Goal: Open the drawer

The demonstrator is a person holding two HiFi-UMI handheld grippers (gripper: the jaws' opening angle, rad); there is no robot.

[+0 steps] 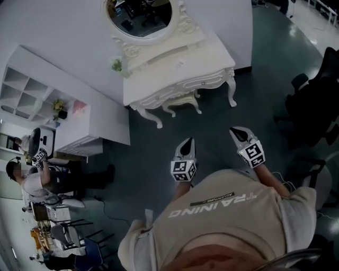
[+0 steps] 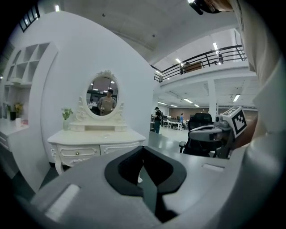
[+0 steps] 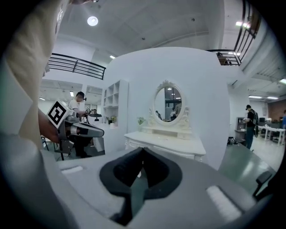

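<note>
Against the curved white wall stands an ornate white dressing table [image 1: 180,63], and its drawer [image 2: 76,153], with a small round knob, sits shut in the front just under the top. A second drawer front [image 2: 118,147] lies beside it. On the dressing table are an oval mirror [image 1: 140,16] and, at its left end, a small potted plant [image 1: 116,65]. A matching stool [image 1: 183,100] is tucked under the dressing table's front. To the left of the dressing table is a white shelf unit [image 1: 26,90], where another person [image 1: 32,180] is sitting; to its right is a black office chair [image 1: 312,106].

Bare dark floor [image 1: 212,137] lies between the dressing table and both grippers. The left gripper [image 1: 187,143] and the right gripper [image 1: 237,131] are well apart from the dressing table, both aimed toward it. Each is clenched with its tips meeting and nothing between them.

The wearer's beige shirt [image 1: 233,211] reads "TRAINING", seen upside down. A smaller line above it is too small to read.

From the head view, the drawer fronts are barely visible beneath the tabletop's edge. In the right gripper view, the gripper's own body hides the dressing table's lower part.
</note>
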